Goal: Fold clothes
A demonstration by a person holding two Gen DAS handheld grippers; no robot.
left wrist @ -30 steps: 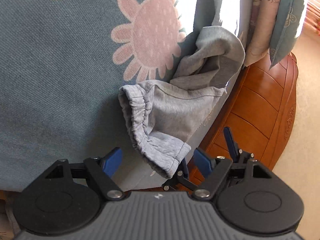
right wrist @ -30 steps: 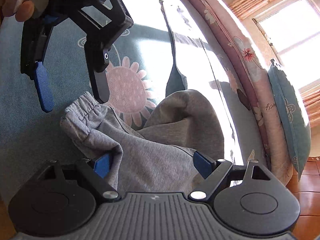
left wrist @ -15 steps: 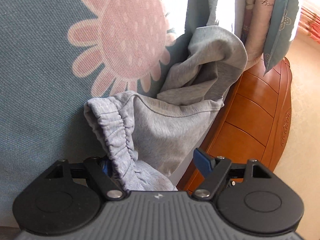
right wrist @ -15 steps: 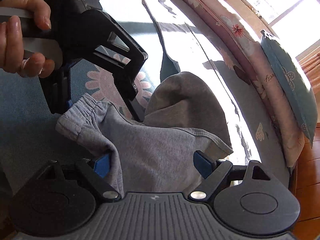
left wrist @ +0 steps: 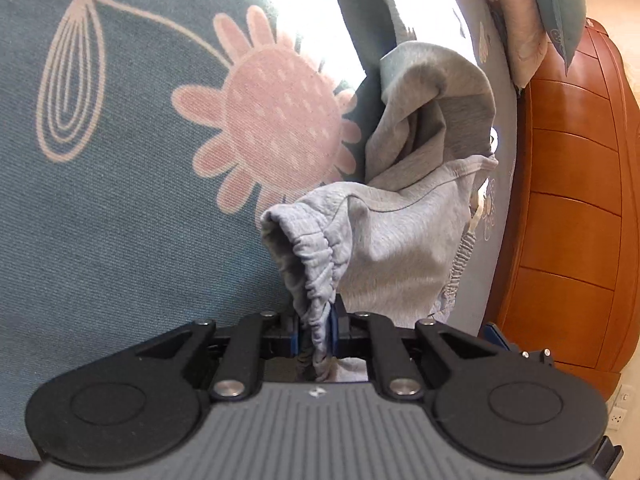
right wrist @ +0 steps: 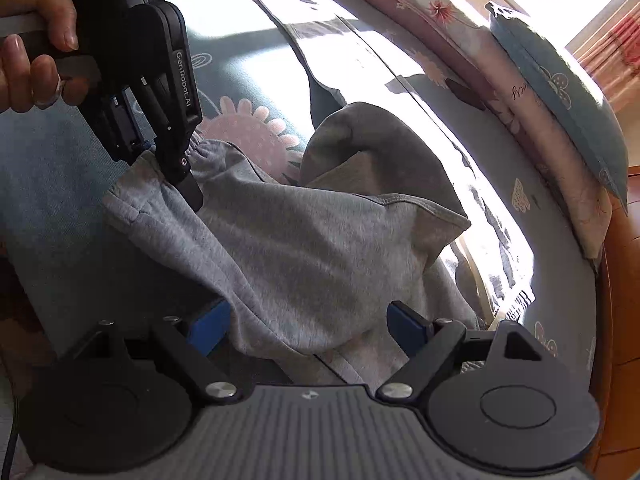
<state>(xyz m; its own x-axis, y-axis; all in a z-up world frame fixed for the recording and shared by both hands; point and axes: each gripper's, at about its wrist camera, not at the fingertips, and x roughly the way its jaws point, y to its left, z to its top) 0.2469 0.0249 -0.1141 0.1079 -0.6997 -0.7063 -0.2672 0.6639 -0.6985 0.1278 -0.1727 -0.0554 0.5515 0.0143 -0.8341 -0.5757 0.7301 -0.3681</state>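
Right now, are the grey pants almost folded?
Not yet. Done: the left tool has just closed on the elastic waistband. In hand: the right tool is open around the grey pants. Left: they are still crumpled on the flowered bedspread, no fold made.

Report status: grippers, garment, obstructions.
Left gripper just closed, shut on elastic waistband of grey garment. Right gripper open, fabric between pads, not pinched. Garment bunched on bedspread. Nothing blocking.

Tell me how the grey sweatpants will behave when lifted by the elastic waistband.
The grey sweatpants are probably floppy: they already lie crumpled in soft folds. With the left gripper pinching only the gathered elastic waistband, the rest should hang and drape. The knit looks grippy, so slipping seems unlikely.
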